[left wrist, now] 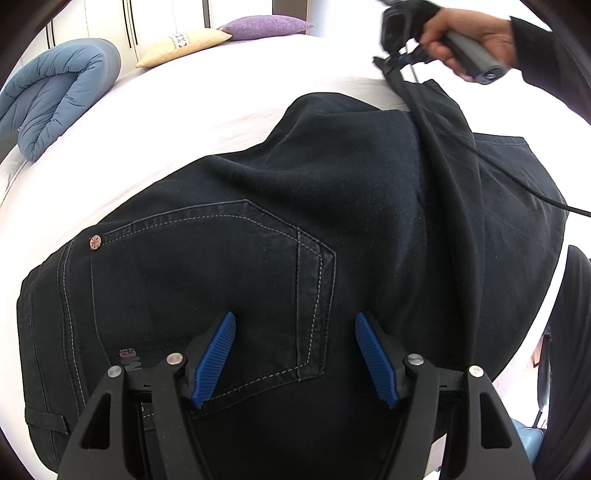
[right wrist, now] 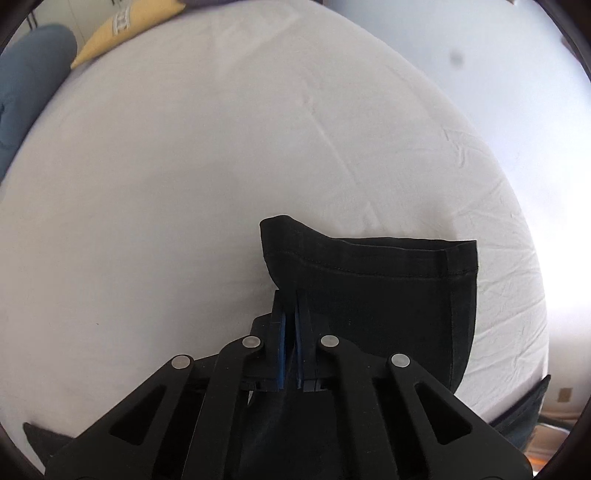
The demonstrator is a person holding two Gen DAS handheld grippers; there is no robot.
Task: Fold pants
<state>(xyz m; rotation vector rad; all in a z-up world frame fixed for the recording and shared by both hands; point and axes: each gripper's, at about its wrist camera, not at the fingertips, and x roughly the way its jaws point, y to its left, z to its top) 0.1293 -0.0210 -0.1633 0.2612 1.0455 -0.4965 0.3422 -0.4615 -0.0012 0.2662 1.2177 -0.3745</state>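
Dark navy pants lie spread on the white bed, seat side up, with a stitched back pocket nearest me. My left gripper hovers open over that pocket, nothing between its blue pads. At the top right a person's hand holds my right gripper, which lifts one pant leg into a raised ridge. In the right wrist view my right gripper is shut on the leg's edge just behind the hem, which hangs over the sheet.
A rolled blue quilt lies at the bed's far left. A cream pillow and a purple pillow sit at the head. A black cable trails across the pants on the right. White cupboard doors stand behind the bed.
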